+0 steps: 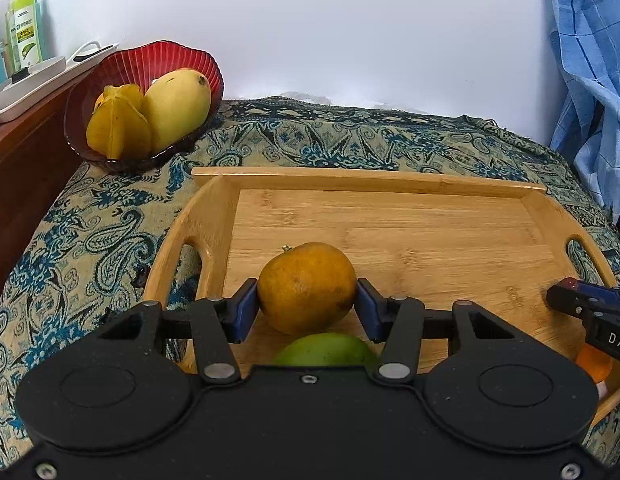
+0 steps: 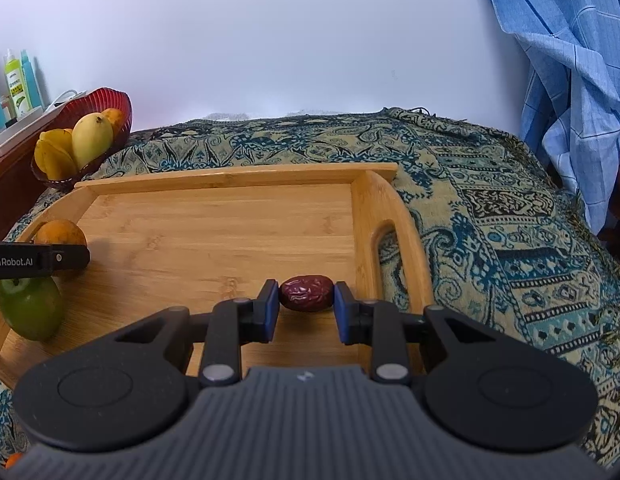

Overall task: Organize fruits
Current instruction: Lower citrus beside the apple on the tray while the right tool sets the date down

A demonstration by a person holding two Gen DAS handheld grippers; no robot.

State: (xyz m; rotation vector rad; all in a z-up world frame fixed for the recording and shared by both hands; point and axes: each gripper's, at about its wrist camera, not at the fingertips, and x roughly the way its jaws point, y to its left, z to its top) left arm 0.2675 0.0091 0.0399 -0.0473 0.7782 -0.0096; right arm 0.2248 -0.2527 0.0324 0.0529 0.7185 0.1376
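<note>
Both jaws grip fruit over the wooden tray [image 1: 214, 224]: the left gripper [image 1: 307, 304] pinches an orange [image 1: 306, 286] near the tray's left end, above a green mango [image 1: 326, 350], and the right gripper [image 2: 306, 306] clamps a red date [image 2: 307, 293] by the right handle. Each gripper tilts downward toward the tray floor. "enRobot.AI" reads on the left gripper's side, "DA" on the right's.

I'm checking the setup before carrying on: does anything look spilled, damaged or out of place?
Nothing stands out. The orange sits in the left gripper and the red date in the right gripper, both over the wooden tray. The green mango lies intact on the tray, and the red bowl stands level.
</note>
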